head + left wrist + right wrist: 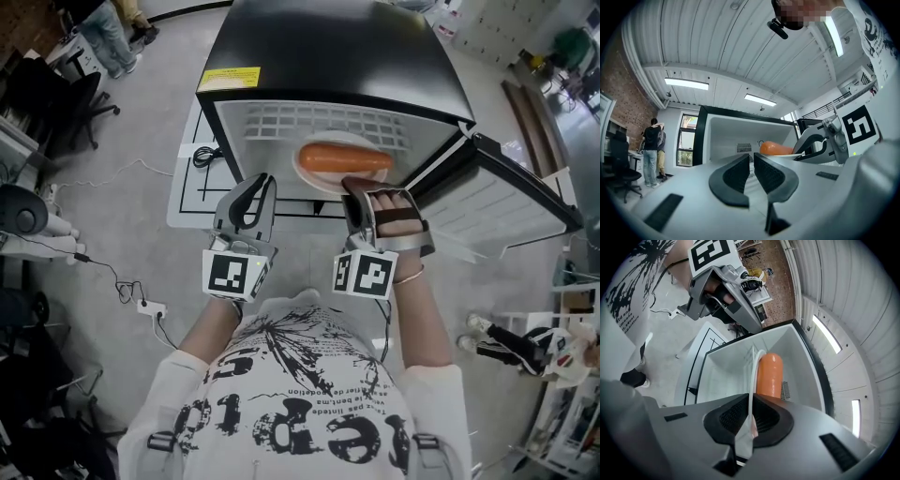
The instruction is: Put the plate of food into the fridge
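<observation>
A white plate (pixel 309 178) carrying a long orange sausage (pixel 344 159) sits in the mouth of the open black fridge (pixel 328 56). My right gripper (pixel 354 192) is shut on the plate's near rim. In the right gripper view the thin rim (pixel 753 376) runs edge-on between the pads, with the sausage (pixel 769 376) beyond it inside the white compartment. My left gripper (pixel 262 187) hovers just left of the plate at the fridge front, shut with nothing in it. Its own view (pixel 752 159) shows the sausage (pixel 776 148) off to the right.
The fridge door (pixel 506 187) swings open to the right. A white marked board (pixel 192 178) lies on the floor beside the fridge. Cables and a power strip (pixel 145 305) trail at the left, near an office chair (pixel 80 103). People (pixel 651 150) stand farther off.
</observation>
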### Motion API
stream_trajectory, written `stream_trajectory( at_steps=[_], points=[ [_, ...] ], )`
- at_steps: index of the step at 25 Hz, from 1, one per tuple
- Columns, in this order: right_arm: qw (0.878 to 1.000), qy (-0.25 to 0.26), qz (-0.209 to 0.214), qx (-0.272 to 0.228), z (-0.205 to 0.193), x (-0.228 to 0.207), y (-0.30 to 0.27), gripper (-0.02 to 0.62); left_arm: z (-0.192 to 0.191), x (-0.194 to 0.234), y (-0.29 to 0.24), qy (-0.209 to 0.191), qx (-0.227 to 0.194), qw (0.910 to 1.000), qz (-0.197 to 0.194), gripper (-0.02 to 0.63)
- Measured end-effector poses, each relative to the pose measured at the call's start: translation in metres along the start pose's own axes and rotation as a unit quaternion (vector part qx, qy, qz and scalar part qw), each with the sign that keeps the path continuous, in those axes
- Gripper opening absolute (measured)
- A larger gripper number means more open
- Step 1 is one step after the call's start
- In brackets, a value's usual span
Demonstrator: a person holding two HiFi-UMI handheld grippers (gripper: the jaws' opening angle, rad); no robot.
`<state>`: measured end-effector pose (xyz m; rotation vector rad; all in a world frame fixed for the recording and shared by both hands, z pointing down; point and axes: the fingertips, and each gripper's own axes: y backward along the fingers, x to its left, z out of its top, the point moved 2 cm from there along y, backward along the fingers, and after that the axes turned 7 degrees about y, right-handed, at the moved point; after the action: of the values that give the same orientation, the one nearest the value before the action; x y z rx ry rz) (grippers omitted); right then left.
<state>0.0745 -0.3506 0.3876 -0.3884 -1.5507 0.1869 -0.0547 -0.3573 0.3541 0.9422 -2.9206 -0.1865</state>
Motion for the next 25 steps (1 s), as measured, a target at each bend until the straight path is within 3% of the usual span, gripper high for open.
stream_trajectory(
  at_steps=[25],
  points=[
    [0.998,0.042,0.038,0.021,-0.029,-0.033,-0.083,0.023,0.007,0.013,-0.029,-0.033,-0.013,0.9991,0.02,0.037]
  ],
)
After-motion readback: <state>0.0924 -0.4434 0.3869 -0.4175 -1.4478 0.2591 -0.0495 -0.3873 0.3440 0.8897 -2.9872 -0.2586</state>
